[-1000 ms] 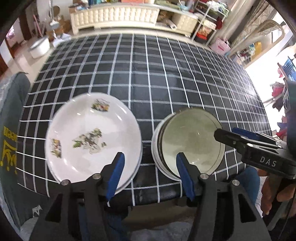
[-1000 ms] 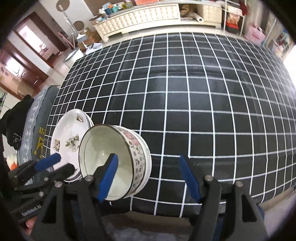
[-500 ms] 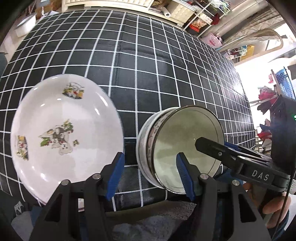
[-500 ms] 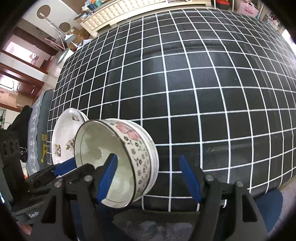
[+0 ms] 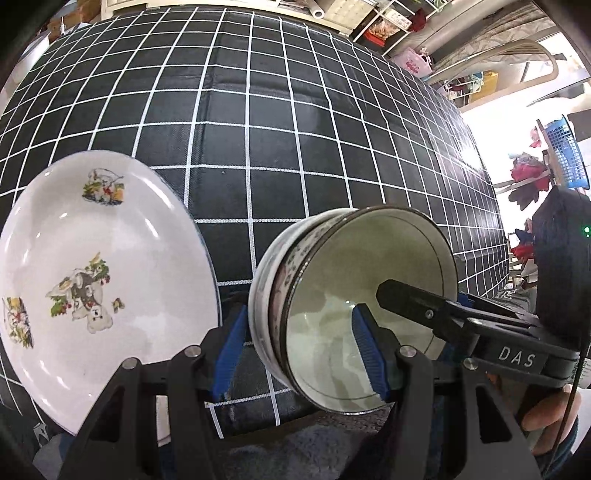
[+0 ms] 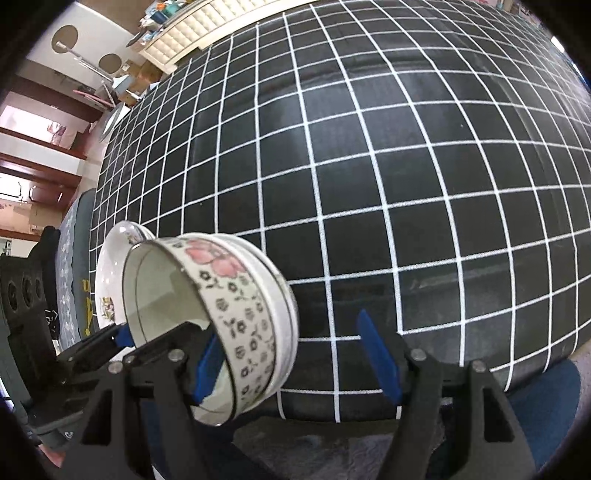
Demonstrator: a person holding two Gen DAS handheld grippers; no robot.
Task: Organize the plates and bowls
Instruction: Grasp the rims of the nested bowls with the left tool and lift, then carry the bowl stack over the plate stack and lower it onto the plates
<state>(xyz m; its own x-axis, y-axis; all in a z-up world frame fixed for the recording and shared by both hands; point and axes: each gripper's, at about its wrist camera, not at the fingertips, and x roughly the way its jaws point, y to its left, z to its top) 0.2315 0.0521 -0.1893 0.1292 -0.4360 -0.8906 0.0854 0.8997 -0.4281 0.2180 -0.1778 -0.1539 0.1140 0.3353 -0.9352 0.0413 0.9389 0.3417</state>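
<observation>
A stack of floral bowls [image 5: 354,332] stands at the near edge of the black checked table [image 5: 258,147]; the stack is tilted. My left gripper [image 5: 299,350] is open with its fingers on either side of the stack's near wall. My right gripper [image 6: 291,354] is open too; its left finger [image 6: 207,358] reaches inside the bowl stack [image 6: 236,317], its right finger hangs free. A white plate [image 5: 96,273] with small animal prints lies left of the bowls; it also shows in the right wrist view [image 6: 110,280].
A white cabinet [image 6: 207,33] stands beyond the table's far edge. Shelves with clutter [image 5: 388,22] are at the far right. A grey cushion with yellow print [image 6: 79,295] is at the table's left side.
Both grippers have moved in closer to the bowl stack. The stack has tilted up more on its side and now sits between the left gripper's fingers.
</observation>
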